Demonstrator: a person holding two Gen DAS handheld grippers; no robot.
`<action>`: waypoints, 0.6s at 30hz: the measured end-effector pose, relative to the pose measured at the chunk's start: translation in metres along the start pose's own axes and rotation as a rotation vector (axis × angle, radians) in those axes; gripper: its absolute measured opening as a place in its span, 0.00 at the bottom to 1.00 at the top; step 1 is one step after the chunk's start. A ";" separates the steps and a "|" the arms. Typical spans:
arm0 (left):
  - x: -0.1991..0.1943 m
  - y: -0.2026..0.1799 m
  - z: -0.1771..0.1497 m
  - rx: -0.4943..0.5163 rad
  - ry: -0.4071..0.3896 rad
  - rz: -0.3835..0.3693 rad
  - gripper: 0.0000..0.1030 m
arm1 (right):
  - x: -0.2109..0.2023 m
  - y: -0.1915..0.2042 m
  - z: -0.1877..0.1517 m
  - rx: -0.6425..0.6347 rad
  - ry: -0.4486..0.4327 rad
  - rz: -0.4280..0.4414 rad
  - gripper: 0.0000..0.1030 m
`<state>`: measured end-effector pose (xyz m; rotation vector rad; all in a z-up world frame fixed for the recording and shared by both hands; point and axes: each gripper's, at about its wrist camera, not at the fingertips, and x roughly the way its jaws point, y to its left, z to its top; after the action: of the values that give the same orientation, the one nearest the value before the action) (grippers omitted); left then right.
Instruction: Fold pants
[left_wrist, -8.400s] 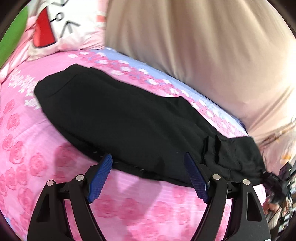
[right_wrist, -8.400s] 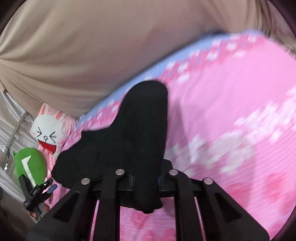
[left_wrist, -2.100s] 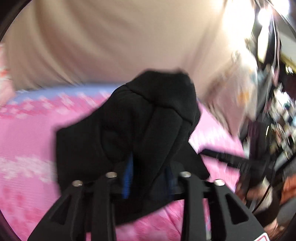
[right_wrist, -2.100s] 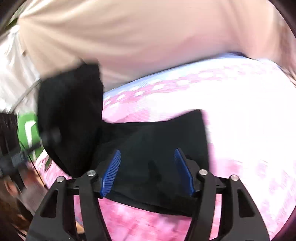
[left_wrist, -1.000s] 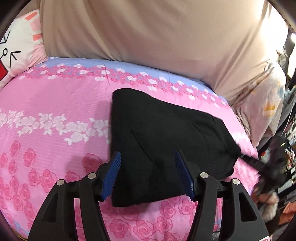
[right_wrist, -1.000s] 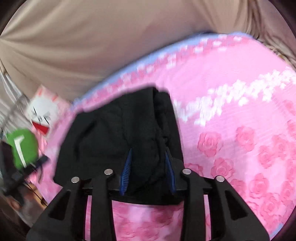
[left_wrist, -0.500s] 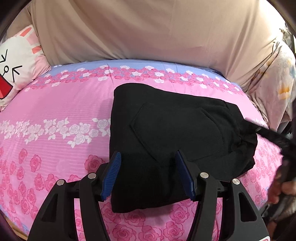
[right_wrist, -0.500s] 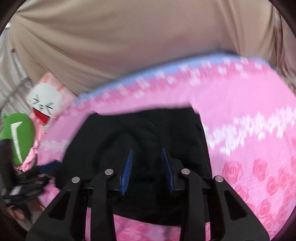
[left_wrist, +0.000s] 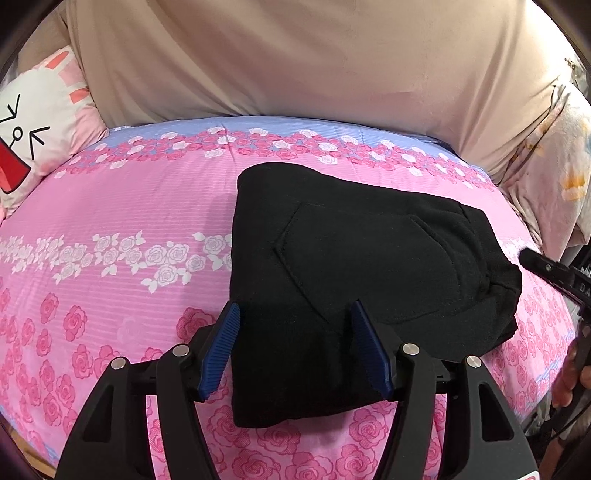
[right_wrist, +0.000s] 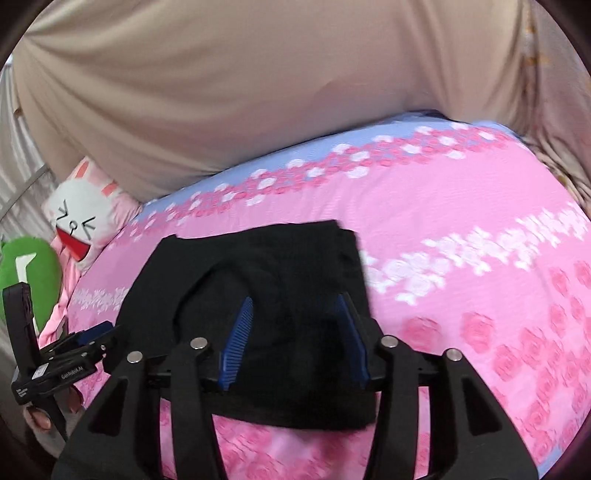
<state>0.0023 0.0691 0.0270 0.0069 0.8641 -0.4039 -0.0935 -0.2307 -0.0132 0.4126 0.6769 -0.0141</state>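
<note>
Half a second ago our right hand-held gripper had its blue pads close together over the pants; now its jaws stand apart with nothing between them, hovering over the near edge of the cloth, so we have let go. Our left hand-held gripper is as wide open as it was then, and empty, low in its frame above the near left corner of the pants. The pants lie in a compact black rectangle at the centre and right of the left view, a pocket outline facing up, and they have not shifted in the last second. We judge the fold finished or nearly so, with perhaps only smoothing left. They rest on a bed covered in a pink rose-print sheet with a blue band along its far edge. Behind it hangs a beige drape, a cartoon rabbit pillow sits at the upper left, and a green cushion shows at the left edge of the right view.
</note>
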 end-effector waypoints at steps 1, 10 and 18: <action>-0.001 0.000 0.000 0.000 -0.001 -0.005 0.59 | -0.003 -0.007 -0.004 0.025 0.007 0.010 0.54; -0.036 -0.030 -0.004 0.066 -0.072 -0.097 0.73 | 0.009 -0.018 -0.021 0.080 0.062 0.101 0.68; -0.019 -0.112 -0.008 0.285 -0.062 -0.168 0.83 | 0.008 -0.005 -0.009 0.030 0.077 0.162 0.10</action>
<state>-0.0538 -0.0268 0.0530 0.1852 0.7424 -0.6797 -0.0928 -0.2307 -0.0259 0.4983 0.7183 0.1460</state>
